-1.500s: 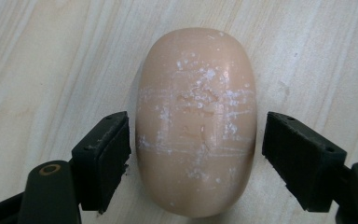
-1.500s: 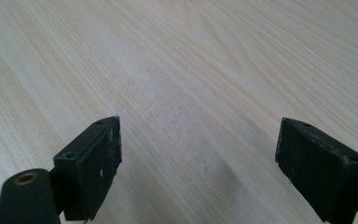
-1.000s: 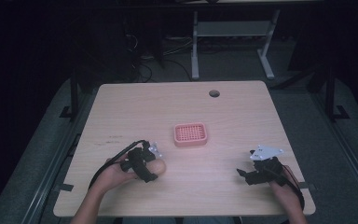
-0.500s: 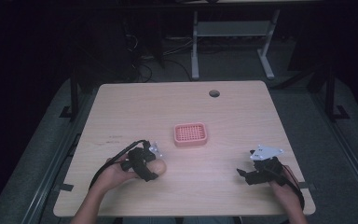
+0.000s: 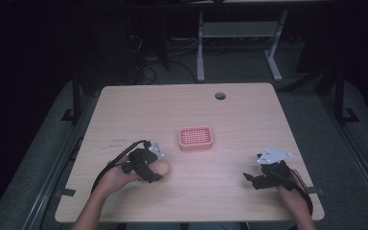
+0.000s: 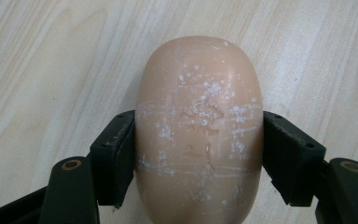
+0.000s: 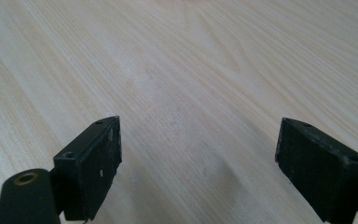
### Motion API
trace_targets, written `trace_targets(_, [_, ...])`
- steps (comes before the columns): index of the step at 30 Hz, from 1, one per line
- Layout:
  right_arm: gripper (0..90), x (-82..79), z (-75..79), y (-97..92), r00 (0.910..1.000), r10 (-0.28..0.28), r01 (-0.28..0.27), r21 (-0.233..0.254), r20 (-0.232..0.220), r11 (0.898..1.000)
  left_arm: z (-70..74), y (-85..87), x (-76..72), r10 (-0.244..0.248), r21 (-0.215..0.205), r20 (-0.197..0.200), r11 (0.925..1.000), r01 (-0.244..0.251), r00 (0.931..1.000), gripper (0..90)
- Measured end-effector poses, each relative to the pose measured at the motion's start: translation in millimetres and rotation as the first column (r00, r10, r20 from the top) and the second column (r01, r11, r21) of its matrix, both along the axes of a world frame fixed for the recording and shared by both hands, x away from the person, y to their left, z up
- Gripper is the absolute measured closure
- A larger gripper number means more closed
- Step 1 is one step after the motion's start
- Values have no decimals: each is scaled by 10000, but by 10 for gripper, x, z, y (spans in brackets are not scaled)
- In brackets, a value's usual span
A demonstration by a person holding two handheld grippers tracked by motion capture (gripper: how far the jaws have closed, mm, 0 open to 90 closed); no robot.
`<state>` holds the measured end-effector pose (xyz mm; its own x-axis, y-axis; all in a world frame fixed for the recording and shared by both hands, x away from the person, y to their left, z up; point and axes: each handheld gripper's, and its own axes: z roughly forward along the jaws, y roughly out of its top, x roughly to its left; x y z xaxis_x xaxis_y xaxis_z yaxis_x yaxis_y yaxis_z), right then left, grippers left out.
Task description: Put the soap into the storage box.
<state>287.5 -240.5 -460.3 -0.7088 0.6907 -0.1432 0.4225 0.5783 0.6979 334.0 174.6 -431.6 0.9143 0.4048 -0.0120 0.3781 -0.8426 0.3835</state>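
A tan oval soap bar point(image 6: 199, 126) flecked with white lies on the wooden table, and my left gripper point(image 6: 199, 161) is shut on it, both jaws pressed against its sides. From above, the soap bar point(image 5: 162, 167) sits at the front left with the left gripper point(image 5: 146, 165) around it. A pink slotted soap dish point(image 5: 196, 138) rests near the table's middle, apart from the soap. My right gripper point(image 5: 255, 180) hovers low at the front right; in its own view the right gripper point(image 7: 198, 158) stands open over bare wood.
The light wooden table point(image 5: 182, 105) has a round cable hole point(image 5: 220, 96) at the back right. Beyond the far edge stand a metal frame point(image 5: 239, 43) and cables on the dark floor.
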Motion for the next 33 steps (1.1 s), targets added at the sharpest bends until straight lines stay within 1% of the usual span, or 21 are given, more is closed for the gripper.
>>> trace_targets(4, [138,-3,1,15,10000,16,-16,7,-26,10000,24,-8,14,-34,16,-50,10000,34,10000,322])
trace_targets(15, [138,-5,5,11,10000,0,0,122,-3,9999,101,-79,80,-207,23,-6,9998,207,9998,322])
trace_targets(17, [138,-8,7,15,10000,-5,5,142,-30,9999,116,-96,99,-279,119,-16,9995,279,9996,323])
trace_targets(18, [138,-7,7,16,10000,12,-12,136,-12,9999,118,-105,99,-228,73,-18,9997,228,9997,323])
trace_targets(20, [138,-7,7,19,10000,16,-16,173,-19,9998,138,-118,120,-315,91,-5,9995,315,9995,323])
trace_targets(21, [138,-6,7,16,10000,30,-30,147,-4,9999,141,-128,122,-266,22,7,9996,266,9996,323])
trace_targets(22, [138,-6,7,16,10000,30,-30,147,-4,9999,153,-134,136,-356,65,22,9993,356,9994,323])
trace_targets(23, [138,-7,8,15,10000,16,-16,153,-21,9999,157,-143,143,-327,8,6,9995,327,9995,323])
trace_targets(29, [138,-7,10,7,10000,20,-20,196,9,9998,176,-185,205,-368,0,-19,9993,368,9993,323])
trace_targets(30, [138,-8,11,6,10000,18,-18,205,8,9998,183,-187,218,-434,51,-17,9990,434,9991,323])
trace_targets(33, [138,-8,11,6,10000,14,-14,208,9,9998,195,-197,240,-382,-42,-53,9993,382,9993,323])
